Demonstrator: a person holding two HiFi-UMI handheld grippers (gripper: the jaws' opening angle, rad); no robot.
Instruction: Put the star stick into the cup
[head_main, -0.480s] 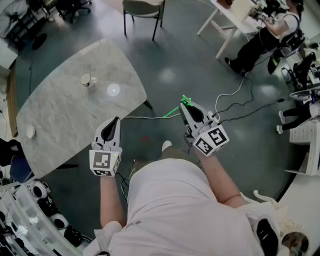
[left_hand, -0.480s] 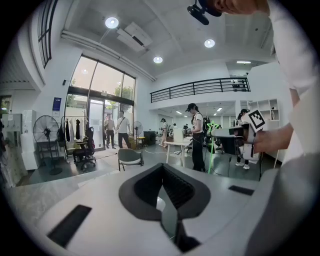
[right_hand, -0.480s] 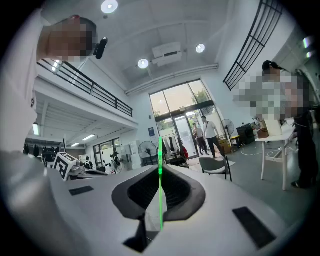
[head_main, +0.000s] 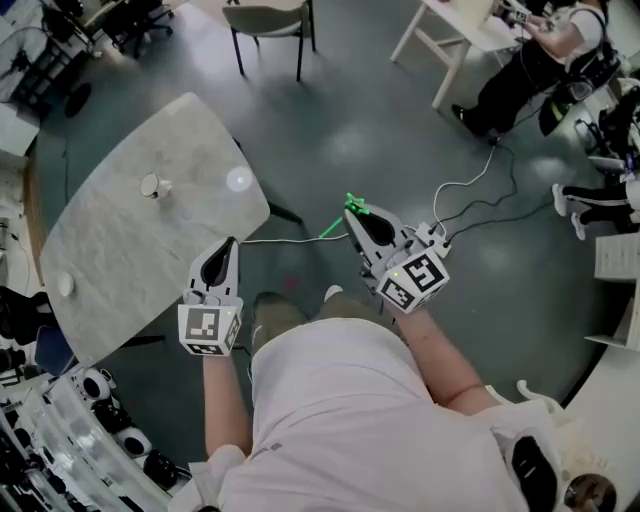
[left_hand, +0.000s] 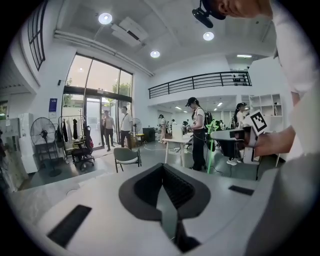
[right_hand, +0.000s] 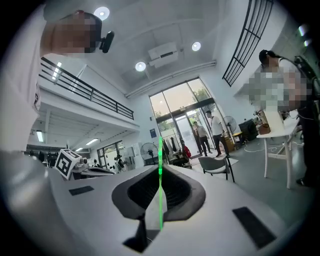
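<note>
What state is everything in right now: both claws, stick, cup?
Left claw: shut, nothing in it.
Right claw: shut on the star stick.
Star stick: clamped in the right claw, up in the air, not in the cup.
Cup: standing on the table, no stick in it.

My right gripper and its green star stick have edged left, nearer my left gripper; a shoe steps forward.

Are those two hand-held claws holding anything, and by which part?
The right gripper pinches the green star stick by its thin shaft, between its closed jaws. The left gripper is shut on nothing.
</note>
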